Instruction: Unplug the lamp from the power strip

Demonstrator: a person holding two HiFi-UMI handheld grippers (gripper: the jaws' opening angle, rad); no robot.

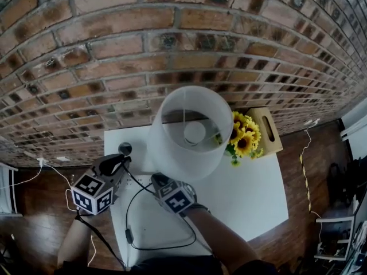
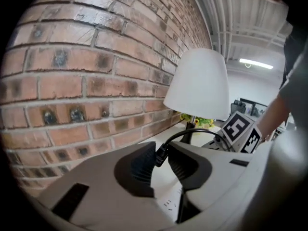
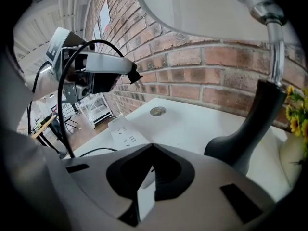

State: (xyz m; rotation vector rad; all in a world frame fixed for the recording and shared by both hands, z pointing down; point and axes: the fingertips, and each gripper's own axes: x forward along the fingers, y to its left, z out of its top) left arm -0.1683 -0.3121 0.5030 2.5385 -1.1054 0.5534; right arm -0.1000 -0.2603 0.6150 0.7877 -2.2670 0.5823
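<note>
Closest to us, the left hand-held gripper [image 1: 122, 164] is raised off the white worktop [image 1: 246, 193], jaws narrowed tight onto the black plug [image 2: 161, 154] of the lamp cable [image 2: 197, 130]. The plug is in the air, clear of the power strip [image 3: 126, 133] (we can't make out the prongs). The strip lies flat on the worktop, sockets up, with a round dark disc [image 3: 157, 111] beyond it near the brick wall [image 1: 114, 50]. Next over, the right hand-held gripper [image 3: 153, 146] points down over the strip's near end, jaw tips closed together; we cannot tell if it touches the strip. The lamp [image 1: 172, 153] stands just behind it, white shade, dark base. Further right we see sunflowers [image 1: 243, 135], then a wooden box [image 1: 268, 129] at the wall.
</note>
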